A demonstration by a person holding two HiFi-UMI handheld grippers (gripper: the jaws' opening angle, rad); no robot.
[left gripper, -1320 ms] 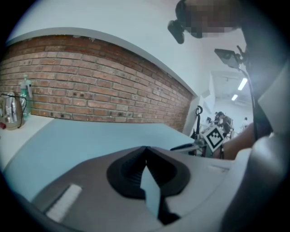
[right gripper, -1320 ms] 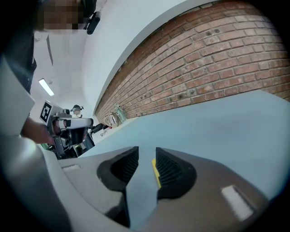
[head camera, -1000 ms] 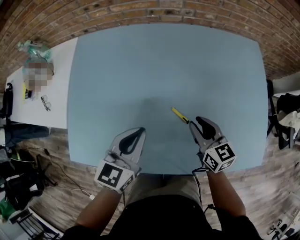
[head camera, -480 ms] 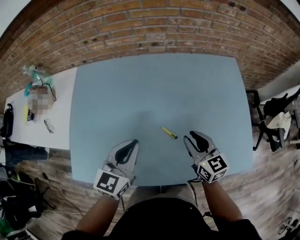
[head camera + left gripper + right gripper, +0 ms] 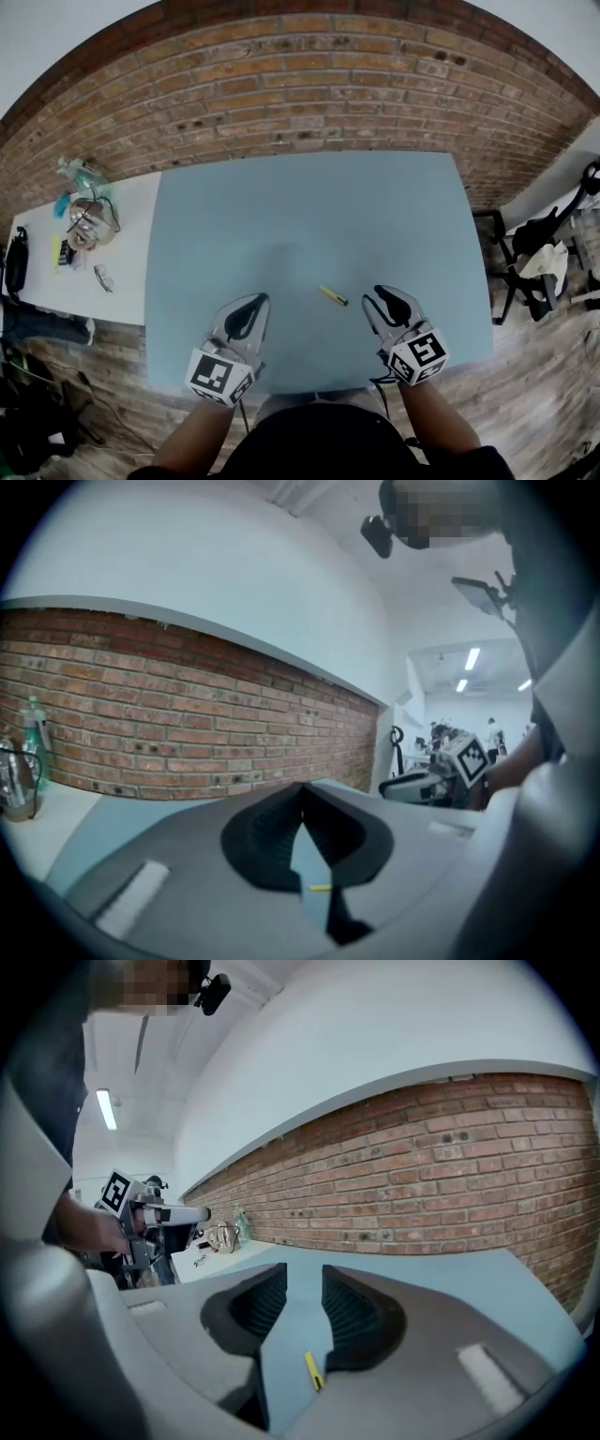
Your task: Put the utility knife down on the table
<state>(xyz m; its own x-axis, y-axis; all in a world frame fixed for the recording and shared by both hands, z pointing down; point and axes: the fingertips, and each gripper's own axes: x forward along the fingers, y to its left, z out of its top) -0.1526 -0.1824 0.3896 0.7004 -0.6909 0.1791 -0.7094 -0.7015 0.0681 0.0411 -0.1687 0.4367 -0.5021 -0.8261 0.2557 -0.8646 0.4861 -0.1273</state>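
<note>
The yellow utility knife [image 5: 333, 295] lies flat on the blue table [image 5: 309, 206], near its front edge and between the two grippers. My right gripper [image 5: 380, 293] sits just right of it, apart from it, open by a narrow gap with nothing between the jaws. Through that gap the right gripper view shows the knife [image 5: 312, 1371] on the table below the gripper [image 5: 304, 1274]. My left gripper [image 5: 260, 299] rests left of the knife with its tips touching, shut and empty. The left gripper view shows the left gripper [image 5: 301, 787] and a sliver of the knife [image 5: 319, 888] beyond it.
A brick wall [image 5: 309, 84] backs the table. A white side table [image 5: 112, 253] at the left carries bottles, a container and small clutter [image 5: 82, 225]. A chair with draped fabric [image 5: 534, 267] stands to the right. Wood floor surrounds the table.
The right gripper has drawn back from the knife, which stays on the table. The head view has tilted up, showing more wall. Both grippers sit nearer the table's front edge.
</note>
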